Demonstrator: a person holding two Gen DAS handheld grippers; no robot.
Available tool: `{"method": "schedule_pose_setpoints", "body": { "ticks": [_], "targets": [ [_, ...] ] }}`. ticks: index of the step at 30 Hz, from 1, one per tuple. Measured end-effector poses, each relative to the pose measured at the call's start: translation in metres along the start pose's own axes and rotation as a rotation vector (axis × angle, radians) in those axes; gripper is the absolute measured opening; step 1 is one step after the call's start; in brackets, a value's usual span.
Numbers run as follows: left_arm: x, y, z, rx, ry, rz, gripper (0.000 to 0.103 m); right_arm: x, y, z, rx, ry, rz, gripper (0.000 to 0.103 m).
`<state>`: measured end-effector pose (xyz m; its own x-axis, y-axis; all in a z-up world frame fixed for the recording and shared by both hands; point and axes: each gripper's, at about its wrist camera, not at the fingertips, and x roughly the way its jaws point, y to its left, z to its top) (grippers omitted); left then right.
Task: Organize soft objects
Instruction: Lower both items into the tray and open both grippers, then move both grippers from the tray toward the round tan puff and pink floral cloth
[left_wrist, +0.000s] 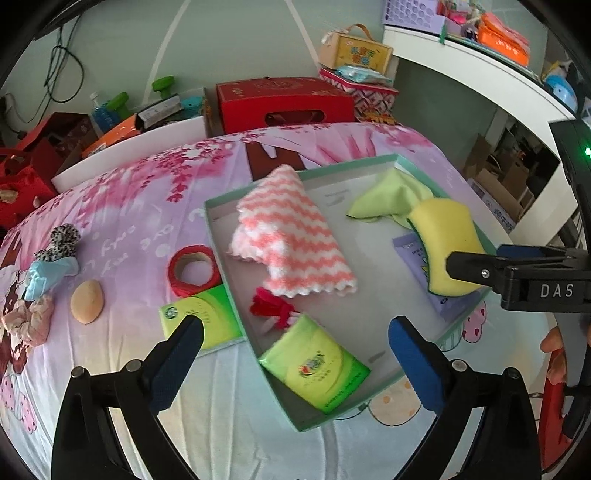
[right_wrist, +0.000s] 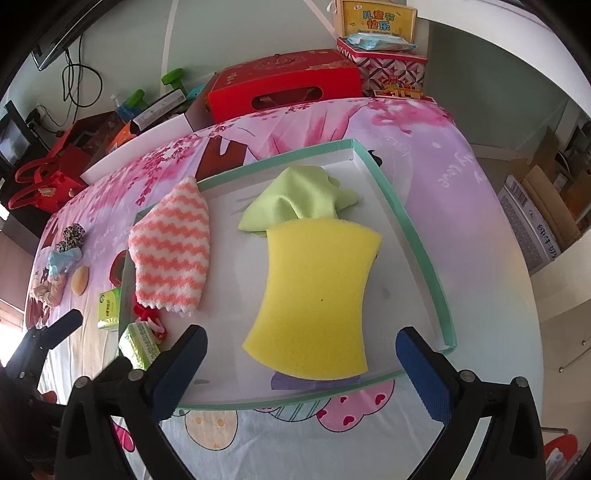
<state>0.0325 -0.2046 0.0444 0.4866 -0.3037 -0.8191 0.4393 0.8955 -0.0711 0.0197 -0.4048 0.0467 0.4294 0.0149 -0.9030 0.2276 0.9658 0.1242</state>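
Note:
A shallow green-rimmed tray (left_wrist: 218, 229) (right_wrist: 413, 218) lies on the pink bedspread. In it lie a pink-and-white wavy cloth (left_wrist: 291, 236) (right_wrist: 173, 251), a light green cloth (left_wrist: 388, 195) (right_wrist: 299, 195), a yellow sponge (left_wrist: 447, 243) (right_wrist: 317, 295) over a purple packet (left_wrist: 410, 247), a red yarn bundle (left_wrist: 269, 306) and a green tissue pack (left_wrist: 317, 365) (right_wrist: 138, 343). My left gripper (left_wrist: 295, 354) is open above the tissue pack at the tray's near corner. My right gripper (right_wrist: 301, 373) is open just in front of the sponge.
Left of the tray lie a second green tissue pack (left_wrist: 207, 317), a red ribbon roll (left_wrist: 192, 269), a beige puff (left_wrist: 86, 301), a blue cloth (left_wrist: 48, 277) and scrunchies (left_wrist: 62, 240). Red boxes (left_wrist: 284, 103) and clutter stand behind the bed.

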Motion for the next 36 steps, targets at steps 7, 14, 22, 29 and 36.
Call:
{"method": "schedule_pose_setpoints", "body": {
  "ticks": [7,14,22,29,36],
  "targets": [
    [-0.014,0.025,-0.003,-0.052,-0.019,0.016,0.100,-0.006,0.006,0.000,-0.002,-0.002,-0.016,0.103],
    [-0.029,0.063,-0.006,-0.109,-0.029,0.052,0.100,-0.016,0.026,0.001,-0.030,-0.006,-0.022,0.103],
    [-0.057,0.127,-0.011,-0.161,-0.042,0.117,0.100,-0.030,0.073,0.007,-0.098,-0.028,-0.002,0.103],
    [-0.085,0.194,-0.022,-0.223,-0.054,0.188,0.100,-0.028,0.131,0.012,-0.148,-0.028,0.055,0.103],
    [-0.095,0.249,-0.030,-0.286,-0.035,0.211,0.100,-0.019,0.195,0.015,-0.218,-0.003,0.114,0.103]
  ]
}}
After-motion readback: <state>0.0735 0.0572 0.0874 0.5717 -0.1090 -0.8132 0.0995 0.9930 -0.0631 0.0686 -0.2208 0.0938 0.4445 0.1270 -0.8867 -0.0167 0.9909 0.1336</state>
